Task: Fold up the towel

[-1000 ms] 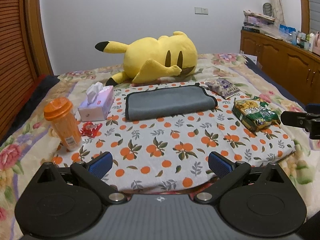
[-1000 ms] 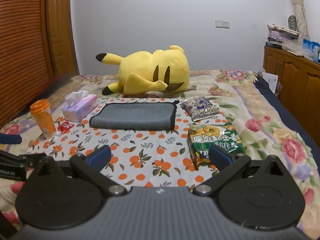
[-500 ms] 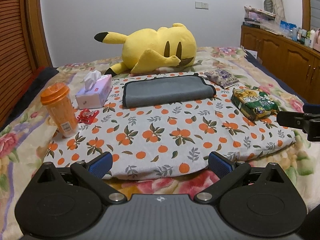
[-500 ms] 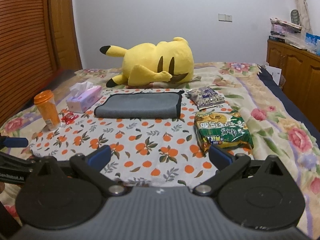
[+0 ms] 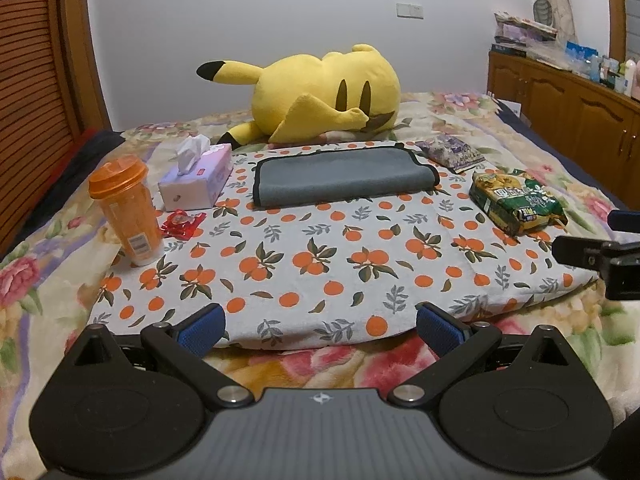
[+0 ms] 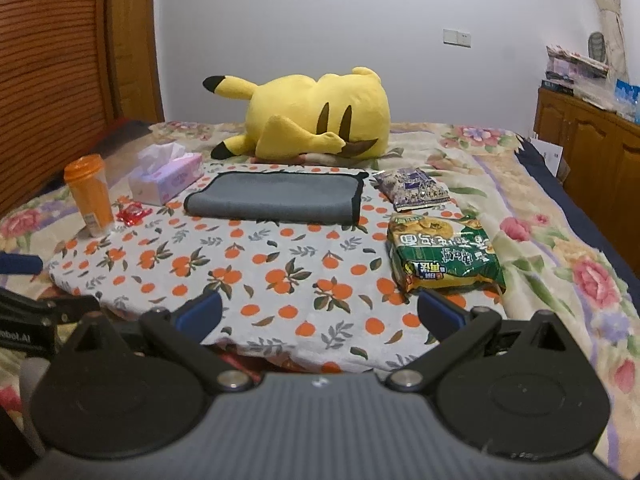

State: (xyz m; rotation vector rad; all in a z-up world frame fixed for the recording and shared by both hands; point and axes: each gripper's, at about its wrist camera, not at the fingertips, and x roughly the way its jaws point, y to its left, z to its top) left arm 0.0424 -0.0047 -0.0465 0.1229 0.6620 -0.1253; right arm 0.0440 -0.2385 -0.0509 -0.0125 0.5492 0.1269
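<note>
A grey towel with black edging (image 5: 342,174) lies folded on the orange-print cloth (image 5: 320,264) at the far side; it also shows in the right wrist view (image 6: 276,198). My left gripper (image 5: 320,328) is open and empty, hovering at the near edge of the cloth, well short of the towel. My right gripper (image 6: 320,314) is open and empty, also at the cloth's near edge. The right gripper's side shows at the right of the left wrist view (image 5: 600,254).
An orange cup (image 5: 126,208), a tissue box (image 5: 198,182) and a red wrapper (image 5: 182,222) stand left of the towel. Two snack bags (image 5: 516,200) (image 5: 450,152) lie on the right. A yellow plush toy (image 5: 320,92) lies behind. Wooden cabinets (image 5: 580,120) line the right wall.
Both grippers have pulled back toward the near edge of the cloth and away from the towel. Both stay open and empty. The towel has not moved.
</note>
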